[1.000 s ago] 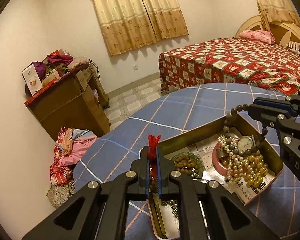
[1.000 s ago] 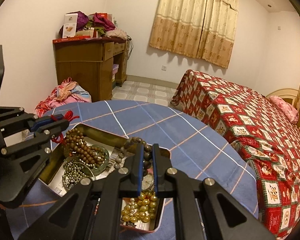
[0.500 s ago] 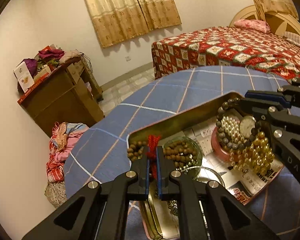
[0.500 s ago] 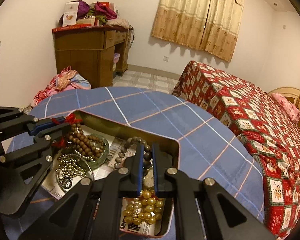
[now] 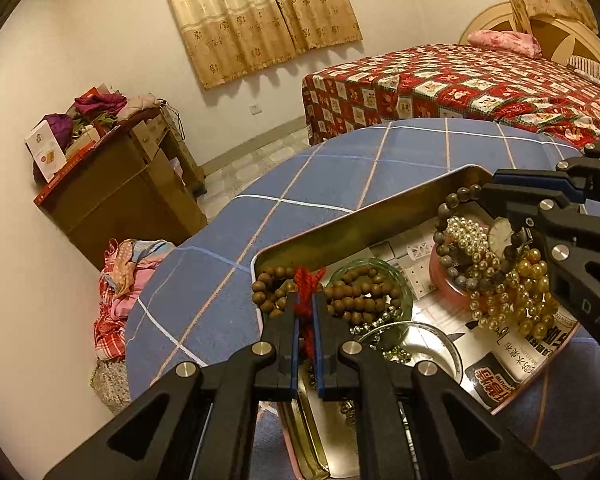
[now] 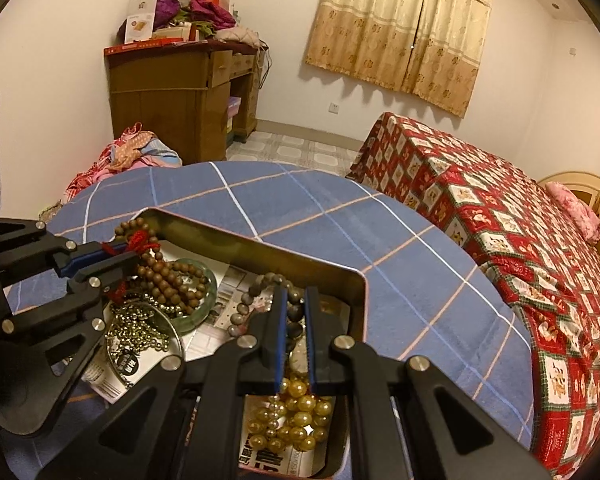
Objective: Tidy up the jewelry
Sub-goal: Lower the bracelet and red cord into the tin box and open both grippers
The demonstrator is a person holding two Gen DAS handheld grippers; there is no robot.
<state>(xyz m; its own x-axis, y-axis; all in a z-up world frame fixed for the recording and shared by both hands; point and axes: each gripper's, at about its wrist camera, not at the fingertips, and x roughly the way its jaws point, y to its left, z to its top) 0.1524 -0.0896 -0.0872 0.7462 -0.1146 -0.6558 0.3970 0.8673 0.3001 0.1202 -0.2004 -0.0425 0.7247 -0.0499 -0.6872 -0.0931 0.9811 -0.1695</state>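
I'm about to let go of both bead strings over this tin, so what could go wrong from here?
1. The left tongs grip the red tassel of the wooden beads, some of which hang by the tin wall; released here, they might spill onto the tablecloth.
2. The right tongs hold the grey bead bracelet over a pile of pearls, gold beads and a watch; dropped there, it could tangle.

We see a glossy brass-toned metal tin [image 5: 364,216] on a matt woven tablecloth [image 5: 340,168]. Wooden beads [image 5: 352,296] look smooth; pearls [image 5: 464,236] shine.
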